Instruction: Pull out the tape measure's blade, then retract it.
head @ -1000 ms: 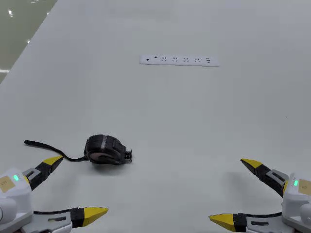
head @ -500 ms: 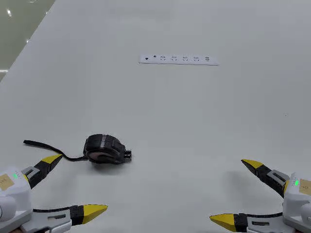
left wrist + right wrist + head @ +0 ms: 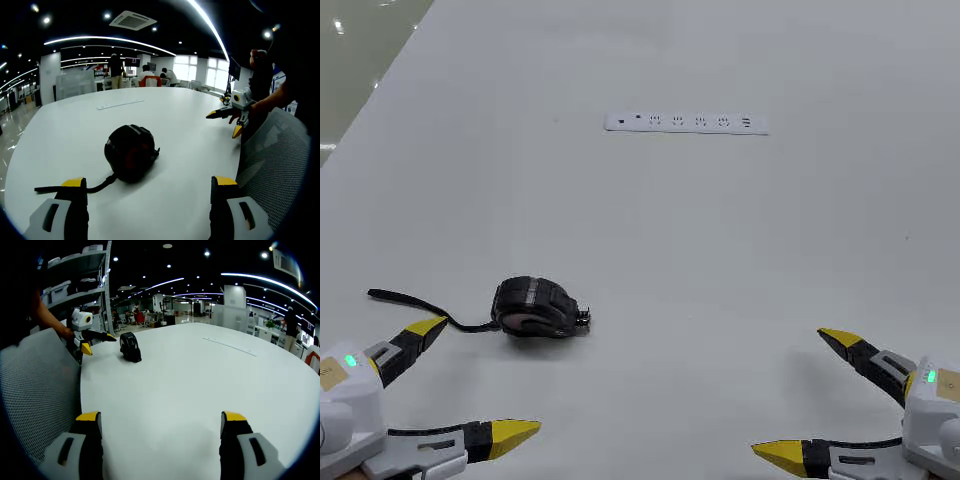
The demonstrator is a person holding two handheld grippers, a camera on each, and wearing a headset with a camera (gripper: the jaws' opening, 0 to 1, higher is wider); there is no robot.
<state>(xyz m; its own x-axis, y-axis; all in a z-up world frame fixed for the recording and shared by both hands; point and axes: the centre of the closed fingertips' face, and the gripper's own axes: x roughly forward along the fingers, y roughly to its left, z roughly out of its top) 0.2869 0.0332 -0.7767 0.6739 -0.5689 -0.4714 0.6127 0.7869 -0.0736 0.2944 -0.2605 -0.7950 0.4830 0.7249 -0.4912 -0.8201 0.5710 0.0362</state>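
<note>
left claw (image 3: 486, 376) wide apart, empty | right claw (image 3: 790, 392) wide apart, empty | tape measure (image 3: 535, 308) untouched

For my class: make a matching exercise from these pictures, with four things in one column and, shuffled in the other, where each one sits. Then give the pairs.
Things
1. tape measure
2. power strip
3. left gripper
4. right gripper

Places, in the head view
A. far across the table, lying flat
B. bottom right of the picture, open, holding nothing
C. left of middle, its black strap trailing to the left
D. bottom left of the picture, open, one jaw tip near the strap

Pairs: 1-C, 2-A, 3-D, 4-B
</note>
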